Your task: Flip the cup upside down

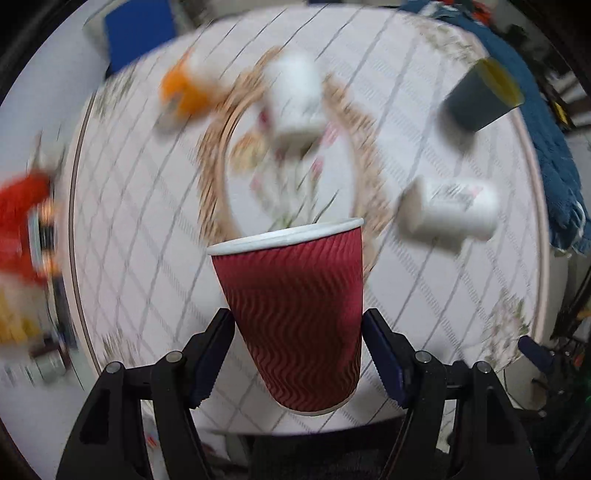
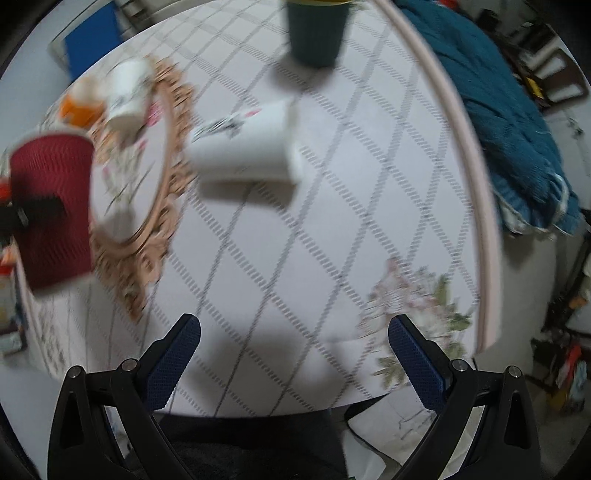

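My left gripper point(image 1: 297, 325) is shut on a red ribbed paper cup point(image 1: 295, 314) with a white rim. It holds the cup mouth-up and slightly tilted, above the round table. The same cup shows at the far left of the right wrist view point(image 2: 51, 210), with a dark finger against its side. My right gripper point(image 2: 293, 339) is open and empty above the table's near edge. A white cup point(image 2: 243, 147) lies on its side ahead of it, also in the left wrist view point(image 1: 450, 206).
A round table point(image 2: 332, 240) with a diamond-pattern cloth holds a round ornate-rimmed mat point(image 1: 295, 173), a white cup point(image 1: 295, 96) on it, an orange cup point(image 1: 184, 92) and a dark teal cup point(image 2: 317, 29). A blue blanket point(image 2: 509, 122) lies past the right edge.
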`<action>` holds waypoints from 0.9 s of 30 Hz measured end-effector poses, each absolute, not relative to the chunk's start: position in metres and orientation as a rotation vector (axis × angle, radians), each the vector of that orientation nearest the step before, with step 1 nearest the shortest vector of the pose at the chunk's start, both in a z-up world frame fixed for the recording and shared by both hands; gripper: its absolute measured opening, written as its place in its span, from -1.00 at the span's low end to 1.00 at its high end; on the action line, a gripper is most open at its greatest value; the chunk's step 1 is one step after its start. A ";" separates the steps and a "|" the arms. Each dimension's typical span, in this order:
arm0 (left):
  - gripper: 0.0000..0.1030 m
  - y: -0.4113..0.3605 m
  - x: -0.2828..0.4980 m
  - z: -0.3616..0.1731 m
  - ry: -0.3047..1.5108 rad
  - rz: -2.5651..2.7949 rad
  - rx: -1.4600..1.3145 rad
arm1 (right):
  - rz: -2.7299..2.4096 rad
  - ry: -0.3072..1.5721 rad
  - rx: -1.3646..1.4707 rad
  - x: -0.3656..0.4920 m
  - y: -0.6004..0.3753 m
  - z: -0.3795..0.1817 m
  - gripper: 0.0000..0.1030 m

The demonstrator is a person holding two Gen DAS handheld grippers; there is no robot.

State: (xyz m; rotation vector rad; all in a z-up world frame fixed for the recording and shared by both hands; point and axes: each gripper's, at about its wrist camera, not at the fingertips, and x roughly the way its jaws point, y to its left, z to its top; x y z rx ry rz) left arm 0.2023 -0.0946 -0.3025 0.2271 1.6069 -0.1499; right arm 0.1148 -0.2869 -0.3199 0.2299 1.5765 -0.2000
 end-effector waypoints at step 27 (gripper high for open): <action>0.38 -0.047 0.162 -0.368 1.700 -0.077 0.195 | -0.092 1.689 0.122 0.095 -0.208 -0.379 1.00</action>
